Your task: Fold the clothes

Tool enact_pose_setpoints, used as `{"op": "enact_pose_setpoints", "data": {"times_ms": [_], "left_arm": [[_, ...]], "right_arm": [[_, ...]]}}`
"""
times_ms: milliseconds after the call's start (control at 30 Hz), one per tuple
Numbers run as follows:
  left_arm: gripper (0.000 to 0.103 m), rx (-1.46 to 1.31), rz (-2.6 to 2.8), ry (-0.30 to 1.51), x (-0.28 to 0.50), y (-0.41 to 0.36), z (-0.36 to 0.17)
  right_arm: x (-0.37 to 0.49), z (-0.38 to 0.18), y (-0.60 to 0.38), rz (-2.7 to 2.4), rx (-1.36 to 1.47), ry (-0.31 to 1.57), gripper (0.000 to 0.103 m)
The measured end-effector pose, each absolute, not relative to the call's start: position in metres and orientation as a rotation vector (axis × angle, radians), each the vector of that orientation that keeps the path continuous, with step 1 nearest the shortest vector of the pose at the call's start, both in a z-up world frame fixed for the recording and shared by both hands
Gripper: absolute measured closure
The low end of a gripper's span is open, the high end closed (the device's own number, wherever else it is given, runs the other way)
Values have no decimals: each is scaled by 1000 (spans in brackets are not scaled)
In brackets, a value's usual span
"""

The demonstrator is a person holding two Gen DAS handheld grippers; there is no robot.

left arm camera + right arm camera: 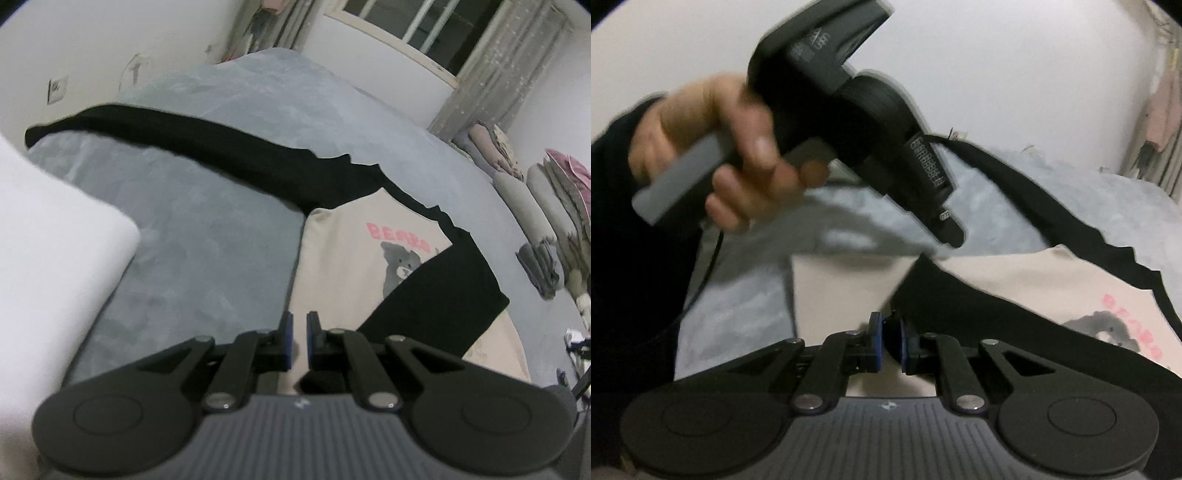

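Narrowly parted, the left gripper [299,341] hangs empty over the shirt [343,266], at its near left side. Across from it, the right gripper [890,341] pinches a black sleeve [960,306] laid across the beige chest. A sleeve fold looks underway; next comes letting go and taking the far sleeve [166,147], stretched across the grey bed [207,243].

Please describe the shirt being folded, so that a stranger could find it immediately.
On the large grey bed, find the flat-lying shirt with a beige body. Black sleeves and pink lettering above a grey bear distinguish it from the folded clothes piled alongside.
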State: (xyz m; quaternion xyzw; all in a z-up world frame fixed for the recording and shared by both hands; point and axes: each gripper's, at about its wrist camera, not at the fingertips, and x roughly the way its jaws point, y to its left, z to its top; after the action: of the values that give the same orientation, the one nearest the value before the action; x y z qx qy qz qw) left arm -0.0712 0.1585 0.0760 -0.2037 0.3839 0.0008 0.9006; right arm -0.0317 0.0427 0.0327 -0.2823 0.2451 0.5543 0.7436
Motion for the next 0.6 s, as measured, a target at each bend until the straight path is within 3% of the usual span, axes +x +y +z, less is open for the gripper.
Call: {"op": "enact_pose_setpoints", "data": {"times_ms": [267,400,500,600], "left_arm": [[98,-361,-61,808,-70,143,73],[90,-317,-79,774,-73,138,77],[87,-278,-95,778,-72,129,75],[86,-242,-100,793,-69,121,72]], "right_arm": [[-21,40,24,1277,-555,565,81],[-9,53,2,1300,-477,556,80],[17,66,-37,1139,-389,541,65],[56,69,-87,936,-253,597,63]]}}
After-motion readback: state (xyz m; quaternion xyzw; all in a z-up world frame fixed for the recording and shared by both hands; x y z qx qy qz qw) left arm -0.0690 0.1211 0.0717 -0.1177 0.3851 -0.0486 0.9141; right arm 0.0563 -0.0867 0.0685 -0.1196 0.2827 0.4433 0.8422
